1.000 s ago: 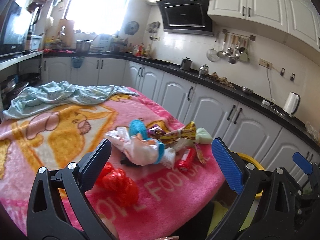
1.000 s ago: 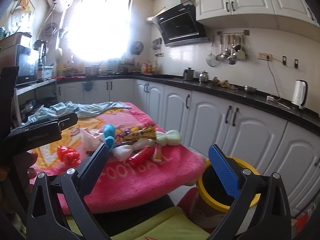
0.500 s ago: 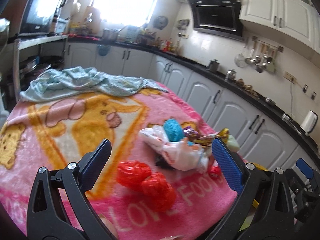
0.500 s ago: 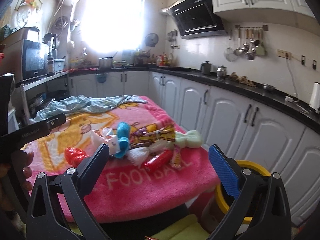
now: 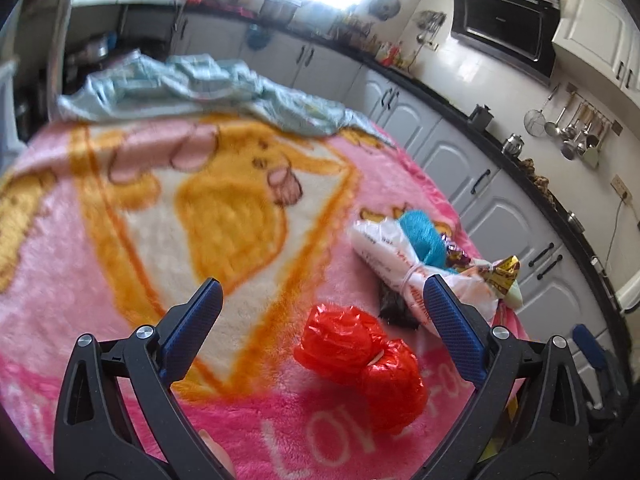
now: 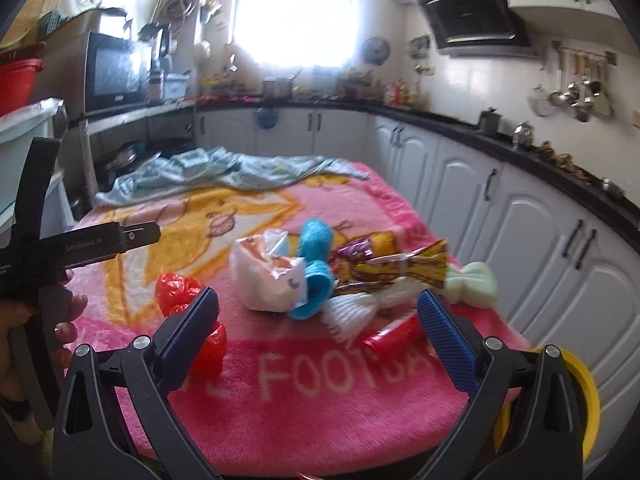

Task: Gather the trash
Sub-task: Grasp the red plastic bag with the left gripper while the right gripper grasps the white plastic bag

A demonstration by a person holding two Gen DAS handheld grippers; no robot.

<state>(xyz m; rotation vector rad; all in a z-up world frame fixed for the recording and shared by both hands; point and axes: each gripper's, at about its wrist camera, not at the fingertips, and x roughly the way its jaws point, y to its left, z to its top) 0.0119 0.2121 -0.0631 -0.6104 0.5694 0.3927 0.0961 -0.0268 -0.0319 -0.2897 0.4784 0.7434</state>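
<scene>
Both the left gripper (image 5: 320, 312) and right gripper (image 6: 318, 314) hang wide apart, empty. The red bag (image 5: 360, 364) looks light, crinkly and soft; pinching its knotted middle seems best.

Colours on table, kitchen scene.
Pink blanket (image 5: 120, 240), orange-yellow cartoon print, white lettering; red crumpled bag (image 5: 360, 364); white bag (image 6: 268, 276), red print; turquoise roll (image 6: 316, 268); yellow-purple wrapper (image 6: 400, 264); pale green piece (image 6: 474, 282); yellow bin rim (image 6: 580, 392); blue-padded black gripper fingers (image 5: 192, 324).
</scene>
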